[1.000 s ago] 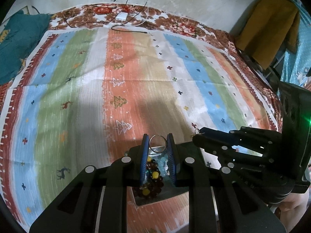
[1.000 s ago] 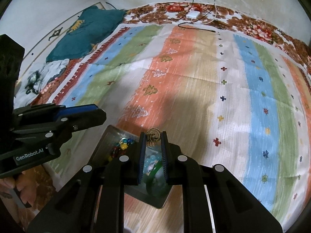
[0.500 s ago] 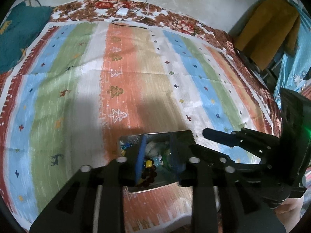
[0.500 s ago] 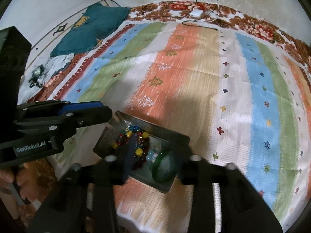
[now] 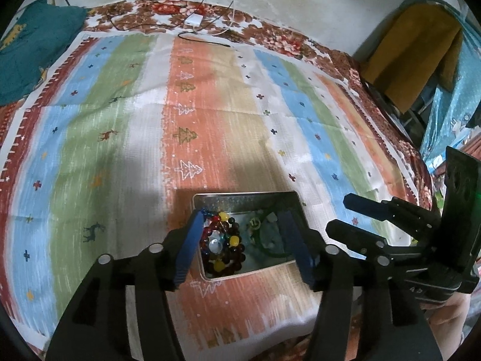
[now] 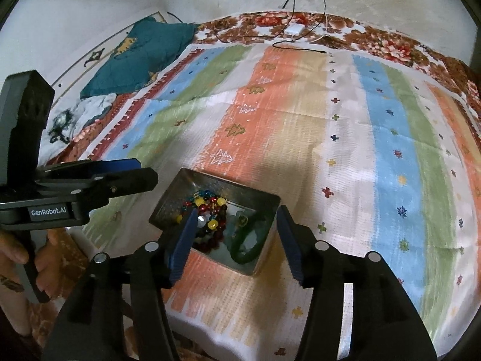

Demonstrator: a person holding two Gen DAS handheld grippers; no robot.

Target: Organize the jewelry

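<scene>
A metal tray [image 5: 240, 197] sits on the striped cloth near its front edge; it also shows in the right wrist view [image 6: 171, 194]. It holds a beaded bracelet [image 5: 222, 251] [image 6: 210, 210], a green bangle [image 6: 251, 240] [image 5: 272, 245] and small pieces. My left gripper [image 5: 242, 221] is open and empty above the tray. My right gripper [image 6: 236, 218] is open and empty above the tray too. Each gripper shows in the other's view: the right one [image 5: 357, 213], the left one [image 6: 141, 171].
A striped cloth [image 5: 210, 114] covers a floral bedspread. A white charger with cables [image 5: 194, 19] lies at the far edge. A teal pillow [image 6: 144, 51] lies at the far left. A yellow garment [image 5: 412, 51] hangs at the right.
Both grippers have opened. The ring held by the left and the gold piece held by the right are no longer between the fingers. Both grippers have pulled back and up from the tray.
</scene>
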